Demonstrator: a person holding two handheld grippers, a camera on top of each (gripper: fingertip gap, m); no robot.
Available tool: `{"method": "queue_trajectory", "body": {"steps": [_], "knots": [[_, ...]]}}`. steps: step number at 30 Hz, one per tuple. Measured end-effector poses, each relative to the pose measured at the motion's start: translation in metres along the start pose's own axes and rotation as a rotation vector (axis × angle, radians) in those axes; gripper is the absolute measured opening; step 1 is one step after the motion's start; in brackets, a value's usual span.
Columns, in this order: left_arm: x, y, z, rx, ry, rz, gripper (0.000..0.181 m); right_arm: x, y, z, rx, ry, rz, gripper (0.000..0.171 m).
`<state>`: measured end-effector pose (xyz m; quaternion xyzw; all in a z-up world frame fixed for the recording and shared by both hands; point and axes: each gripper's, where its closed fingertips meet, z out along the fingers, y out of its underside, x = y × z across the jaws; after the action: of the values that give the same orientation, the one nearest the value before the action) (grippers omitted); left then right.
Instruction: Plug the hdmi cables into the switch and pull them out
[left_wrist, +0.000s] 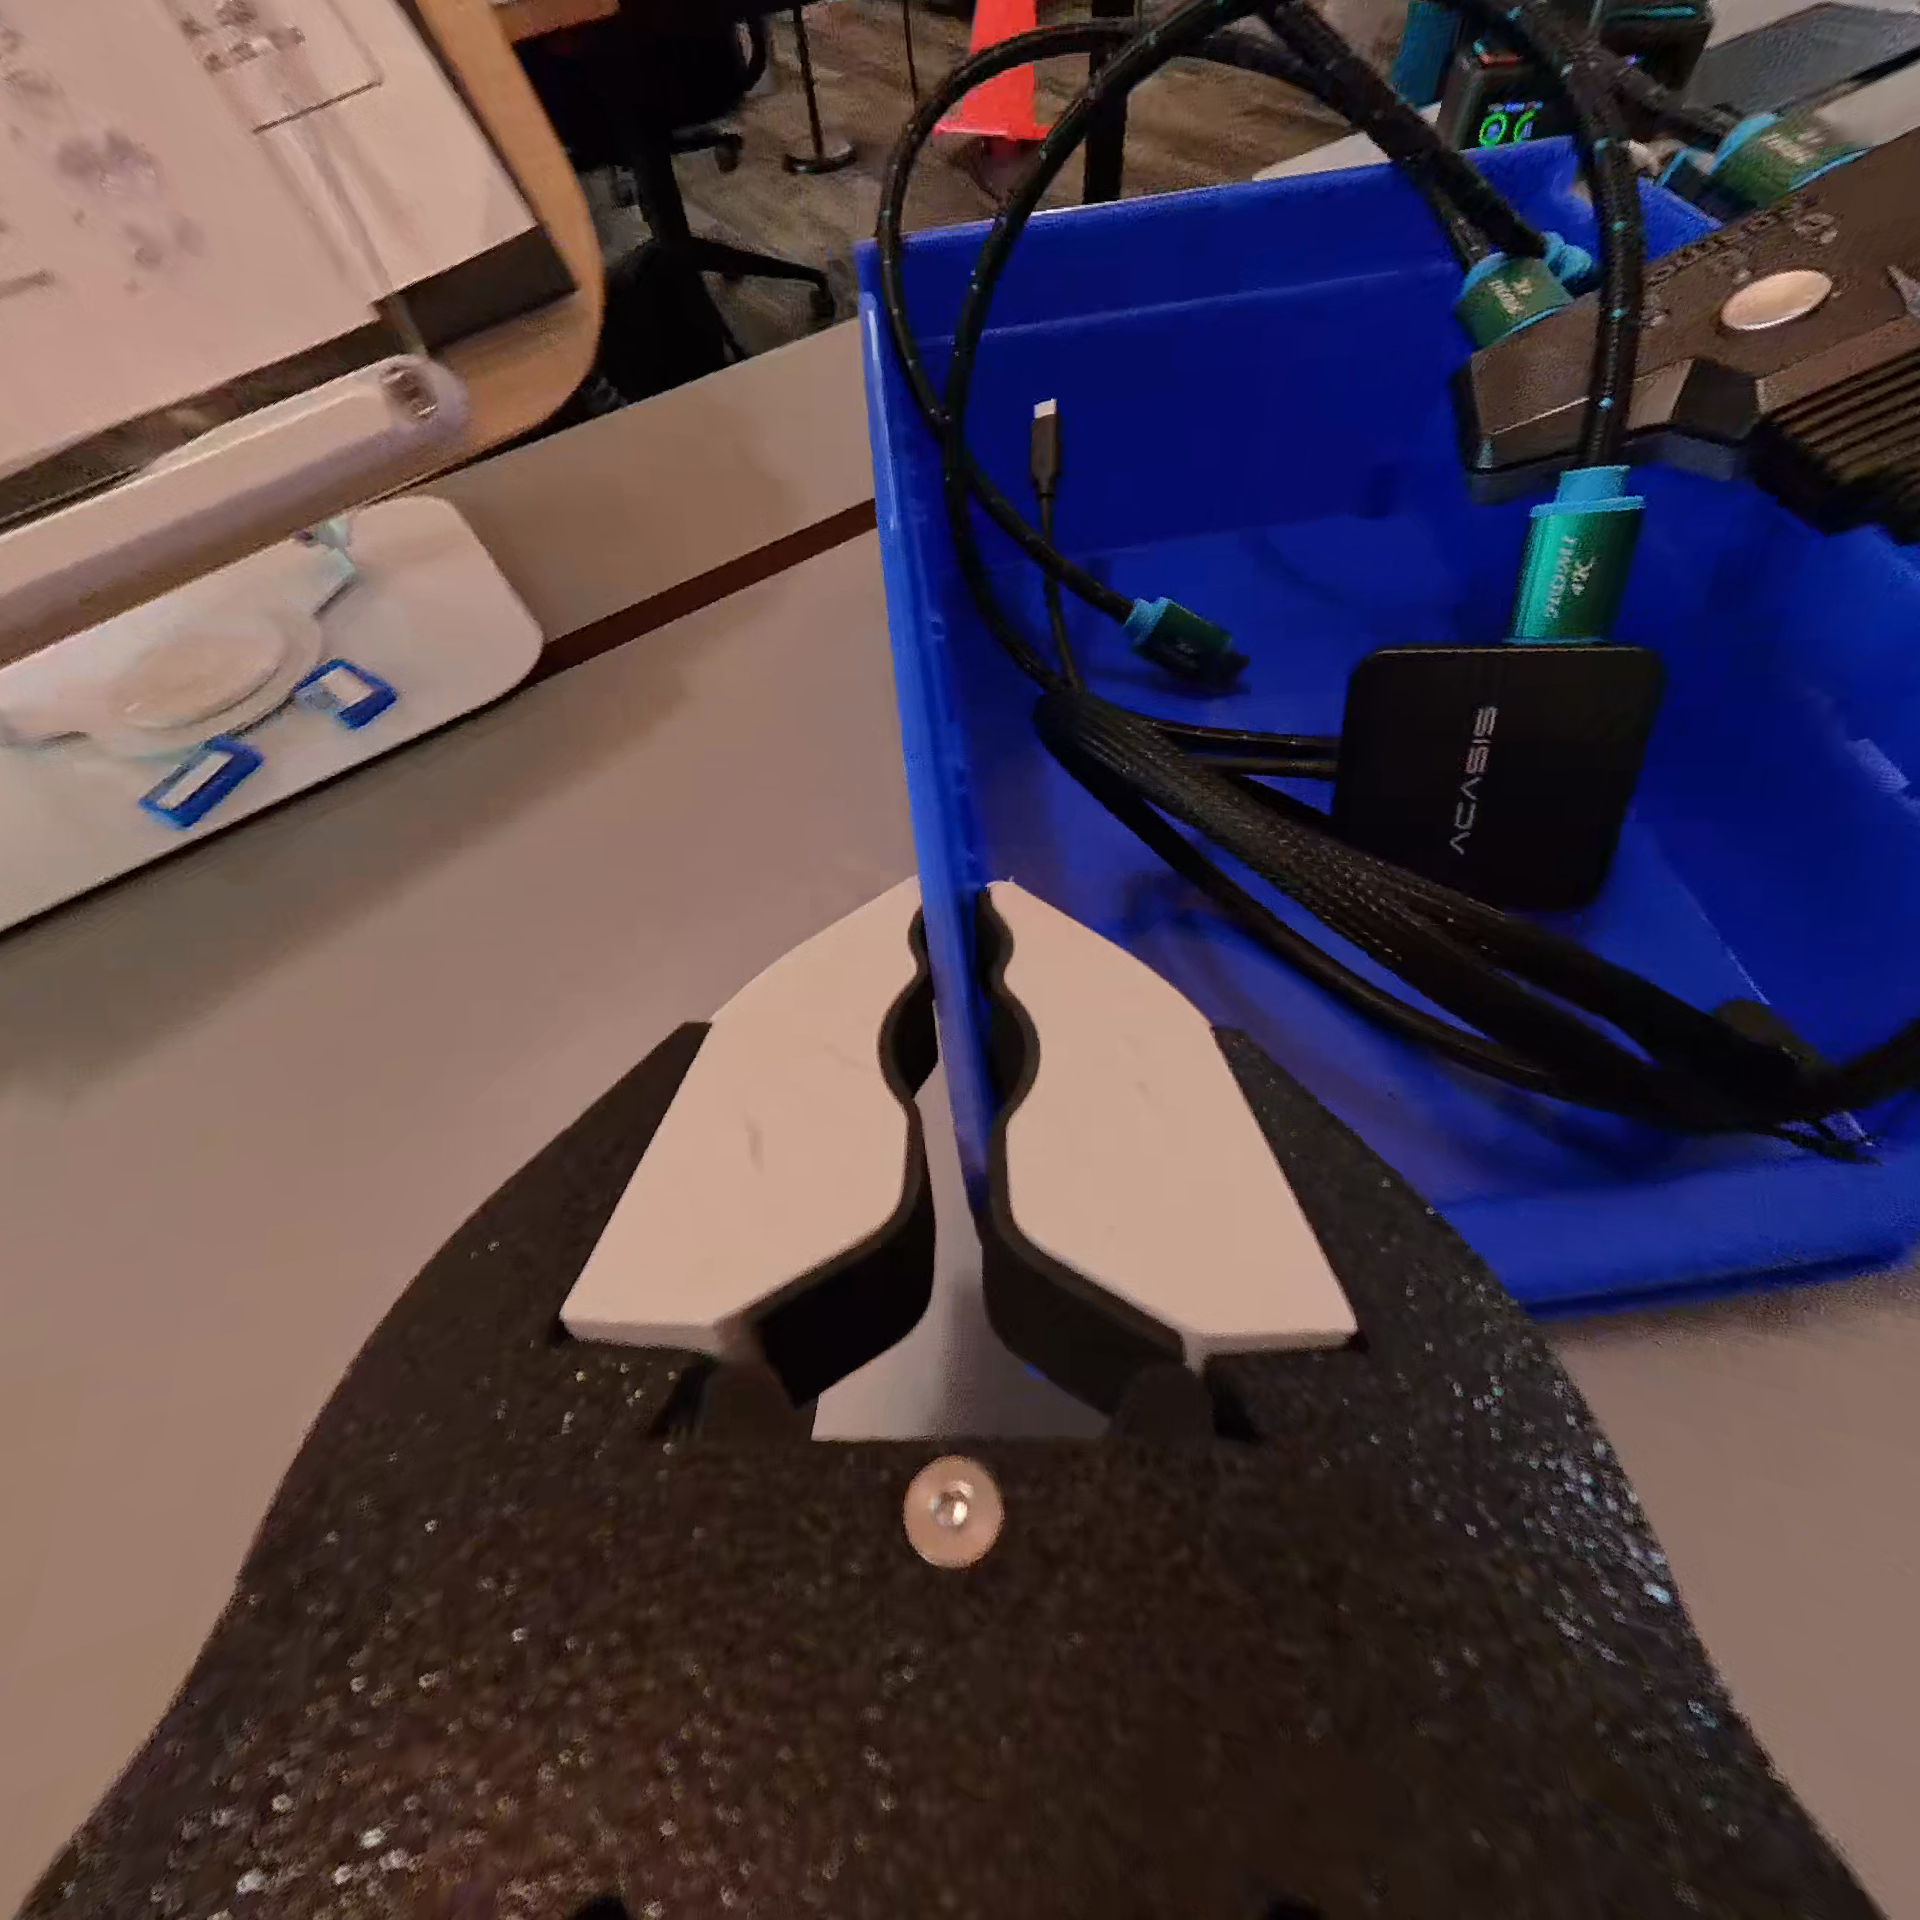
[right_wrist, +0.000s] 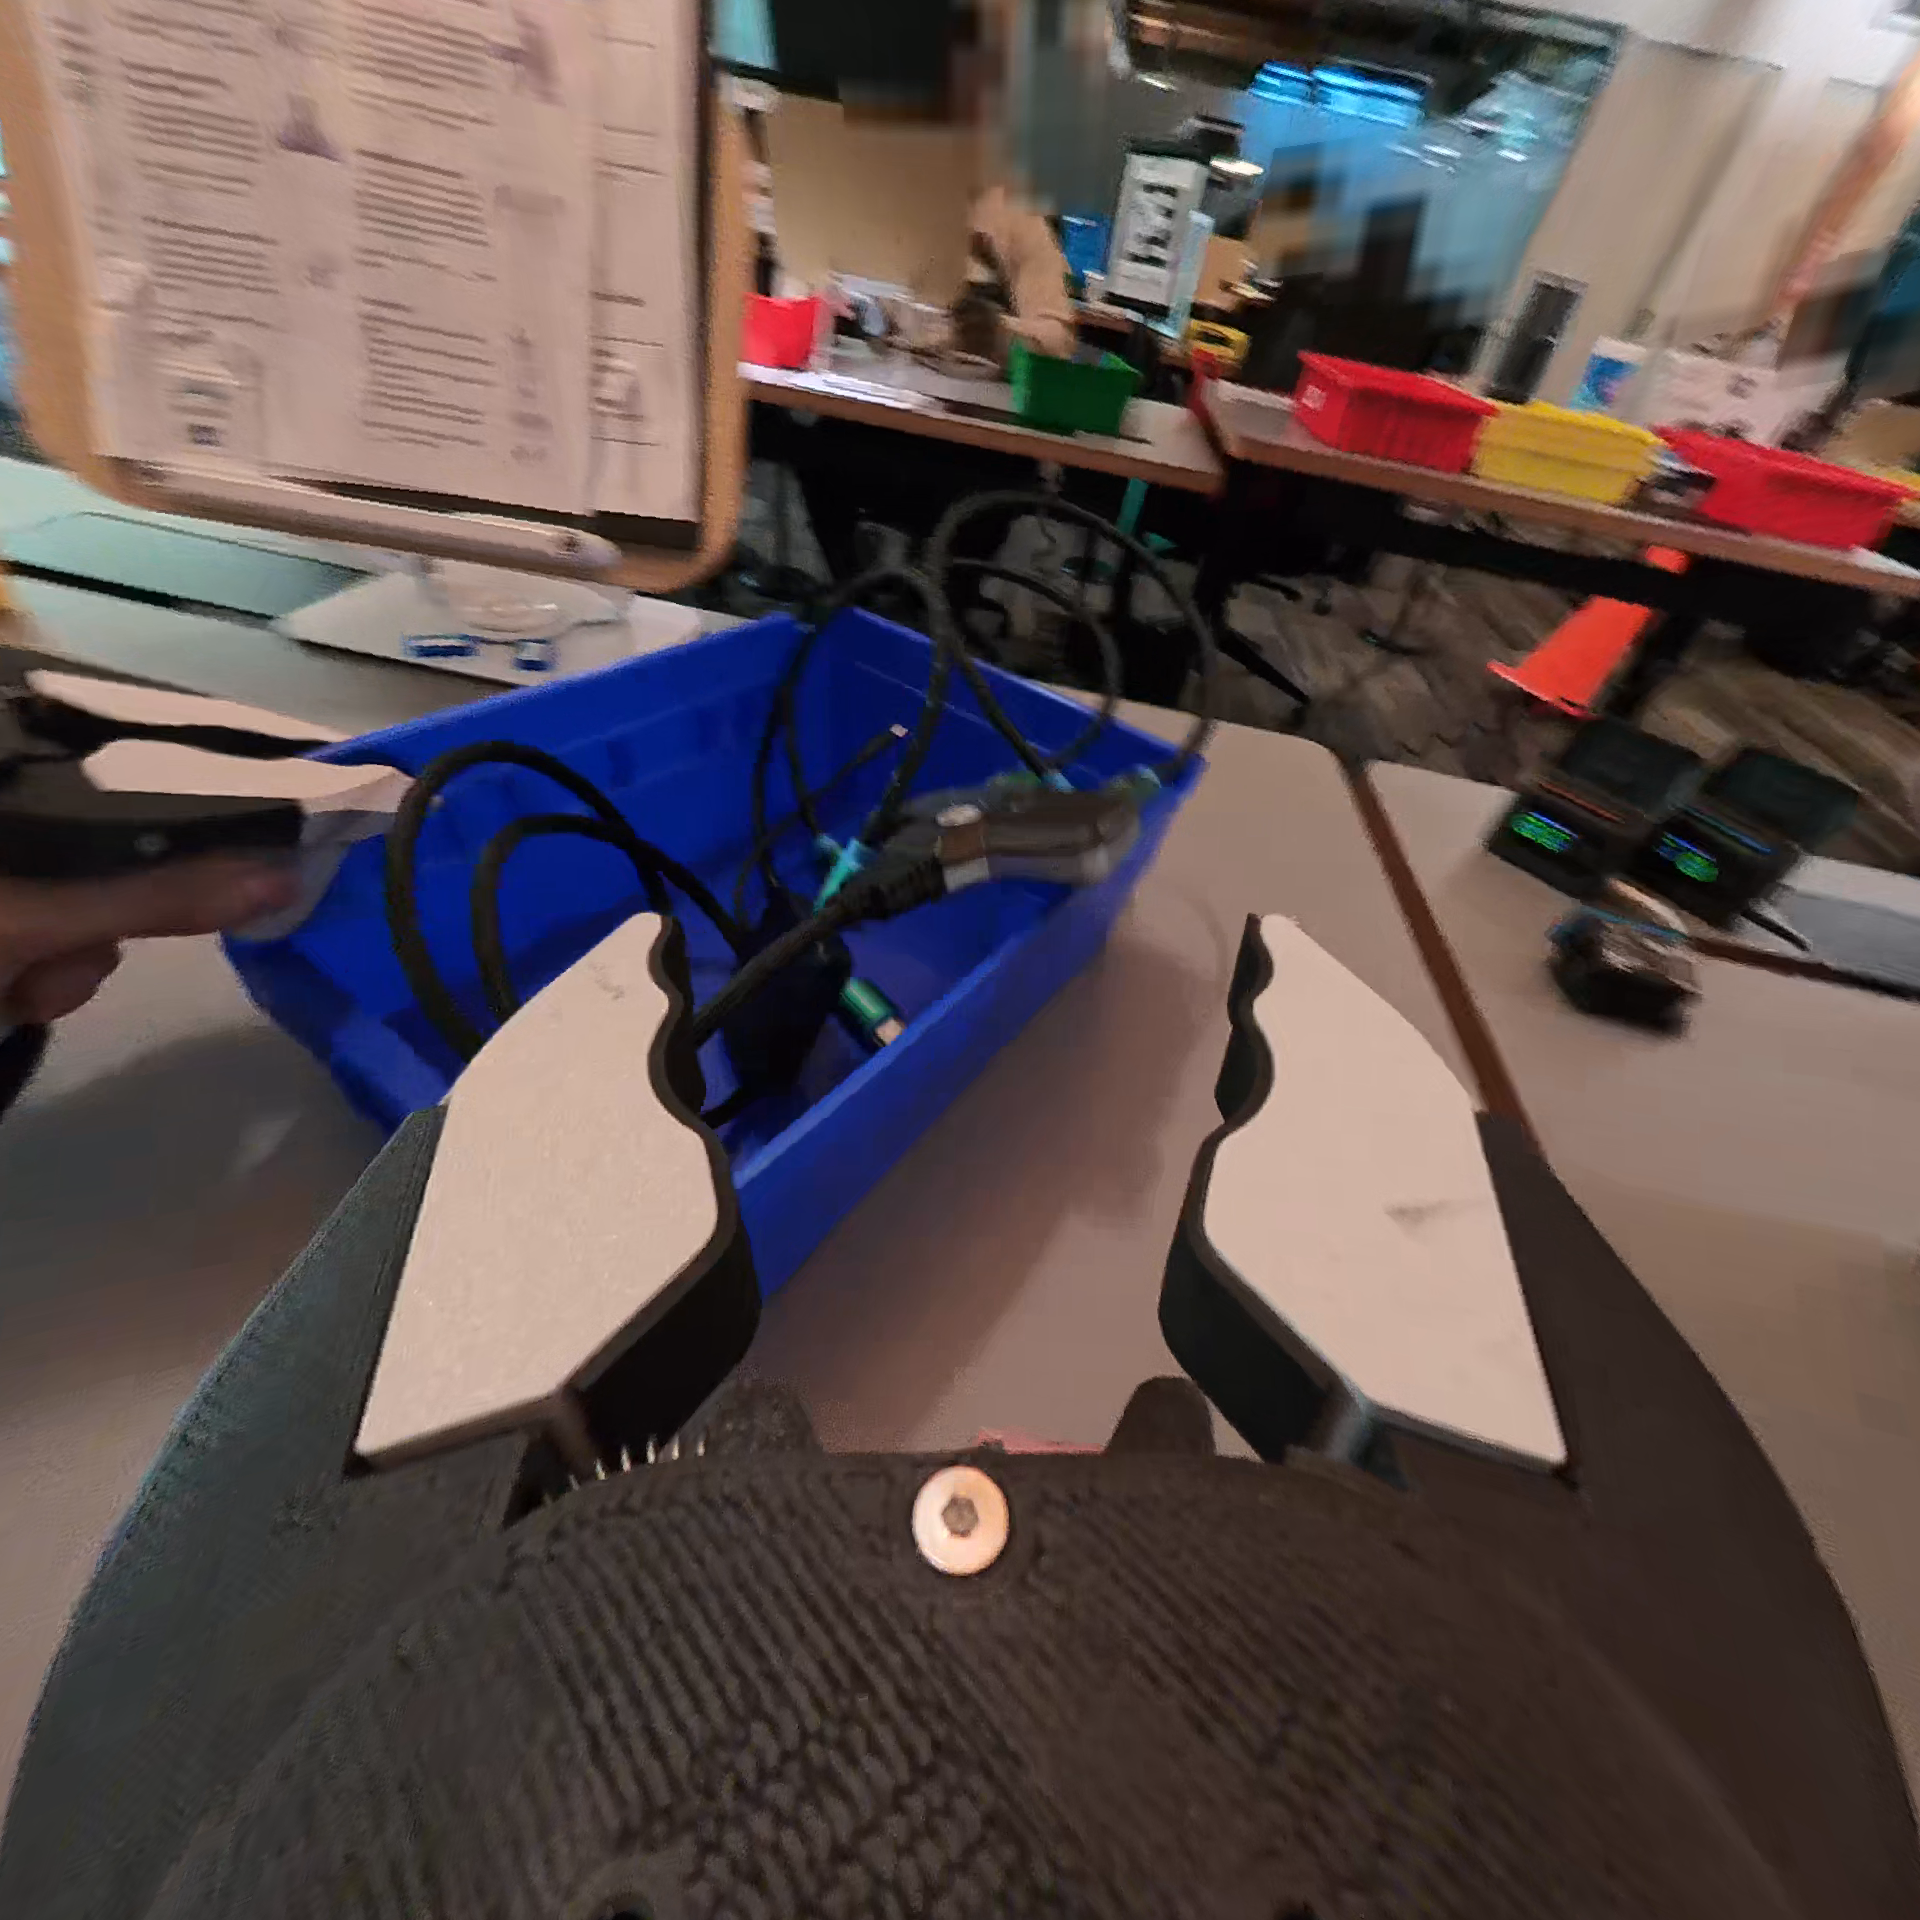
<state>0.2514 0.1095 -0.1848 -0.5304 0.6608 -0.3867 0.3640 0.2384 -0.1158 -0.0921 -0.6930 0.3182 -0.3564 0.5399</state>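
Observation:
A blue bin (left_wrist: 1195, 343) stands on the grey table. In it lie black braided HDMI cables (left_wrist: 1351, 883), a small black box (left_wrist: 1496, 774) and a loose green plug (left_wrist: 1184, 639). The dark switch (left_wrist: 1704, 353) rests on the bin's far rim with green plugs (left_wrist: 1574, 566) in it. My left gripper (left_wrist: 954, 914) is shut on the bin's near side wall. It also shows in the right wrist view (right_wrist: 312, 779) at the bin's (right_wrist: 644, 727) left corner. My right gripper (right_wrist: 961, 935) is open and empty, above the table beside the bin, short of the switch (right_wrist: 1029, 826).
A white monitor base (left_wrist: 260, 644) and a board with paper sheets (right_wrist: 364, 260) stand behind the bin. Two small black devices with lit screens (right_wrist: 1662, 831) sit on the table at right. An orange cone (right_wrist: 1579, 655) stands on the floor. Far tables hold red, yellow and green bins.

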Motion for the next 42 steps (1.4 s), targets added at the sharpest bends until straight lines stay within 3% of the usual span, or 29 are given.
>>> {"method": "queue_trajectory", "body": {"steps": [6, 9, 12, 16, 18, 22, 26, 29, 33, 35, 38, 42], "knots": [[-0.064, 0.053, -0.098, -0.008, -0.007, 0.034, 0.004, -0.127, -0.047, -0.010, 0.103, -0.360, -0.092, 0.102], [-0.095, 0.080, -0.150, 0.010, -0.061, -0.050, 0.003, -0.221, -0.076, -0.014, 0.145, -0.680, -0.152, 0.102], [-0.118, 0.102, -0.192, 0.035, -0.131, -0.096, 0.003, -0.305, -0.105, -0.003, 0.065, -0.960, -0.140, 0.105], [-0.136, 0.117, -0.224, 0.063, -0.210, -0.103, 0.003, -0.404, -0.170, 0.054, -0.094, -1.072, 0.136, 0.106], [-0.143, 0.119, -0.230, 0.076, -0.237, -0.094, 0.003, -0.465, -0.167, 0.087, -0.305, -1.124, 0.156, 0.103], [-0.148, 0.119, -0.231, 0.092, -0.227, -0.089, 0.003, -0.539, -0.106, 0.164, -0.668, -0.931, 0.177, 0.092], [-0.150, 0.119, -0.234, 0.112, -0.224, -0.069, 0.003, -0.576, -0.048, 0.207, -0.843, -0.773, 0.237, 0.076], [-0.158, 0.123, -0.239, 0.115, -0.218, -0.085, 0.003, -0.604, -0.028, 0.219, -0.894, -0.751, 0.314, 0.071], [-0.167, 0.126, -0.246, 0.131, -0.225, -0.101, 0.003, -0.631, -0.003, 0.231, -0.935, -0.684, 0.271, 0.099], [-0.172, 0.128, -0.250, 0.136, -0.228, -0.109, 0.003, -0.635, 0.010, 0.236, -0.936, -0.676, 0.186, 0.081], [-0.180, 0.131, -0.255, 0.138, -0.237, -0.115, 0.003, -0.625, 0.017, 0.249, -0.964, -0.563, 0.121, 0.041], [-0.193, 0.136, -0.263, 0.141, -0.242, -0.122, 0.002, -0.627, 0.002, 0.256, -0.978, -0.613, 0.176, 0.041]]}}
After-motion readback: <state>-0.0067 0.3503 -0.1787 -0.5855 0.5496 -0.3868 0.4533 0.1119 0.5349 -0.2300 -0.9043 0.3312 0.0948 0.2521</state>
